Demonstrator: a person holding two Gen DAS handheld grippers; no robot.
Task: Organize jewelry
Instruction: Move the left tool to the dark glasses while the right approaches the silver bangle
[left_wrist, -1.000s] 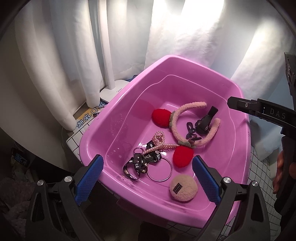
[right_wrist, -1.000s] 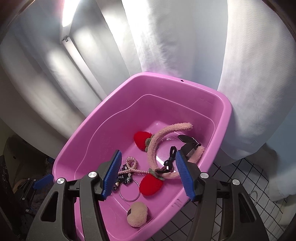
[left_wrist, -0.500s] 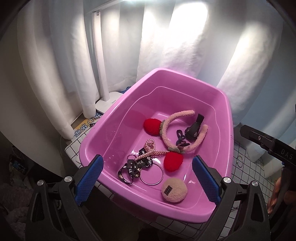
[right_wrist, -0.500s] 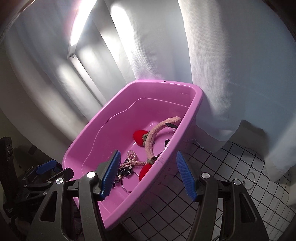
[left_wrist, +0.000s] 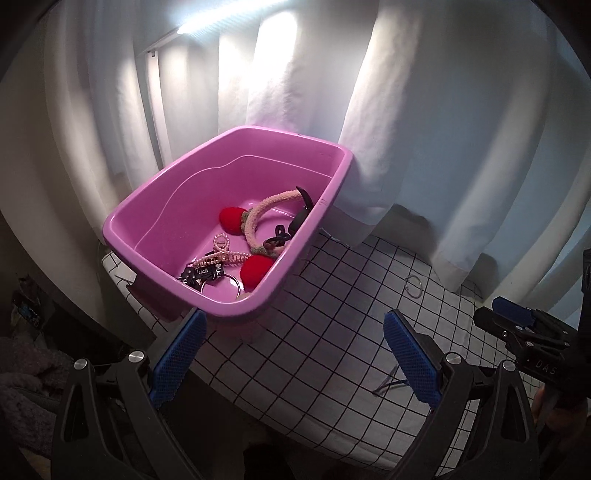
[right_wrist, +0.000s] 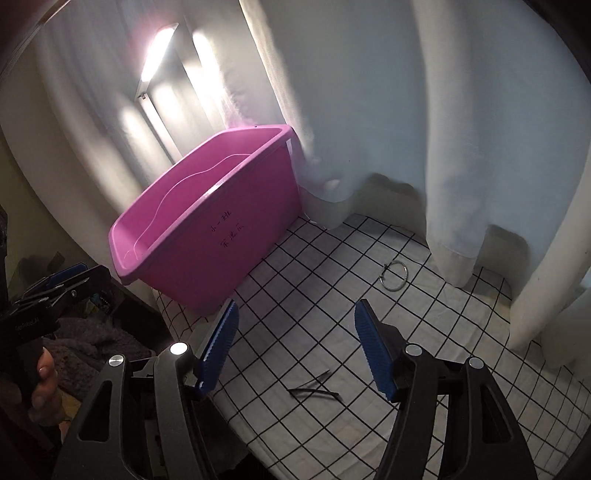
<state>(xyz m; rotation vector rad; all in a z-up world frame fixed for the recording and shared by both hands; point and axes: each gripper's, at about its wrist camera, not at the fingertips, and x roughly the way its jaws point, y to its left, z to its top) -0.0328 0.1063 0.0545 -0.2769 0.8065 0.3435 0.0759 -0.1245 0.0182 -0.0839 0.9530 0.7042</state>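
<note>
A pink plastic tub (left_wrist: 177, 206) stands on the checked cloth at the left; it also shows in the right wrist view (right_wrist: 221, 229). In it lie a fuzzy pink headband with red strawberries (left_wrist: 258, 221), a pearl clip (left_wrist: 225, 254), black keyrings (left_wrist: 201, 275) and a metal ring (left_wrist: 231, 286). A loose metal ring (right_wrist: 394, 275) lies on the cloth near the curtain; it also shows in the left wrist view (left_wrist: 413, 286). Black hairpins (right_wrist: 314, 386) lie on the cloth just ahead of my right gripper (right_wrist: 295, 350), which is open and empty. My left gripper (left_wrist: 295, 354) is open and empty, in front of the tub.
White curtains (right_wrist: 406, 110) hang behind the table and touch the cloth. The checked cloth (right_wrist: 332, 295) covers the table; its edge drops off at the left, below the tub. A lit lamp bar (right_wrist: 155, 62) stands behind the tub.
Both grippers have pulled back from over the tub and swung right, over the checked cloth. The loose ring and hairpins have come into view. Both stay open.
</note>
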